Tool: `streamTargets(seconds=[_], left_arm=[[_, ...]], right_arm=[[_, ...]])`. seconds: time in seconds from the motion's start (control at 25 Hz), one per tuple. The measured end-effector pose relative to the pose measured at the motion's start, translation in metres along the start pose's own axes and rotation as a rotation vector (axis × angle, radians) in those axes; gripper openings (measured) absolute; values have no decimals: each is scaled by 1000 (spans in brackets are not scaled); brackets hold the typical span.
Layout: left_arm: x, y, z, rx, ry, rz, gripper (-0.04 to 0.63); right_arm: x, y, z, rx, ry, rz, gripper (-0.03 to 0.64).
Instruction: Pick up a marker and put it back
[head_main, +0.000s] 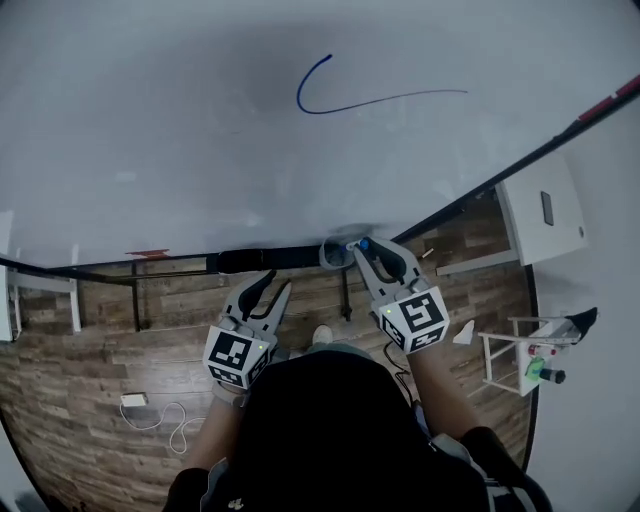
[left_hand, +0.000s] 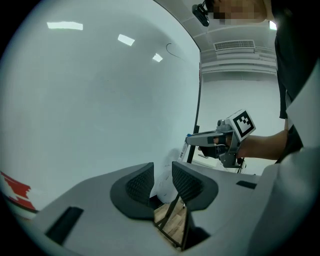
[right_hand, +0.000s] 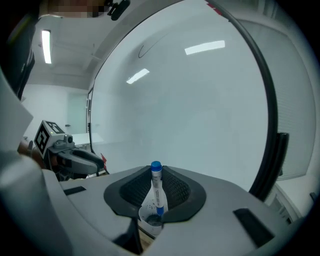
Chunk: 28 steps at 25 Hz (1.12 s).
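A white marker with a blue cap (right_hand: 156, 187) stands upright between the pads of my right gripper (right_hand: 156, 173), which is shut on it. In the head view the blue cap of the marker (head_main: 363, 243) shows at the tips of the right gripper (head_main: 366, 250), close to the lower edge of the whiteboard (head_main: 200, 130). A clear cup (right_hand: 150, 220) sits just below the marker. My left gripper (left_hand: 162, 176) hangs open and empty to the left, its tips (head_main: 272, 283) below the black tray (head_main: 260, 260).
A blue curved line (head_main: 330, 100) is drawn on the whiteboard. A red item (head_main: 148, 254) lies on the ledge at left. A white cabinet (head_main: 540, 210) and a white stand (head_main: 520, 355) are at the right. A cable (head_main: 160, 415) lies on the wood floor.
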<state>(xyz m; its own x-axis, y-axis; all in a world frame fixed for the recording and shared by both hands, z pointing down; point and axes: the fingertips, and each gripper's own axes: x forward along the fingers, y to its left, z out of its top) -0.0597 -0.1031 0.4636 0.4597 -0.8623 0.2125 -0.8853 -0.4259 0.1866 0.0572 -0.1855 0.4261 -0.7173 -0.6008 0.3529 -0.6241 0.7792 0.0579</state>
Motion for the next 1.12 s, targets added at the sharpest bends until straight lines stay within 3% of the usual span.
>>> streamTargets(seconds=[0.28,0.64,1.12], left_arm=[[25,-13,15,53,-6,-130,127],[59,-35,27,100,7,-251,127],[80,-54,28,136,31,-324,127]], right_arm=[[-32,-18,9,56,-32,-122,92],[-73,-36,-12,144,-42,-259,92],[-103,-36,-43,211,-25,-339,92]])
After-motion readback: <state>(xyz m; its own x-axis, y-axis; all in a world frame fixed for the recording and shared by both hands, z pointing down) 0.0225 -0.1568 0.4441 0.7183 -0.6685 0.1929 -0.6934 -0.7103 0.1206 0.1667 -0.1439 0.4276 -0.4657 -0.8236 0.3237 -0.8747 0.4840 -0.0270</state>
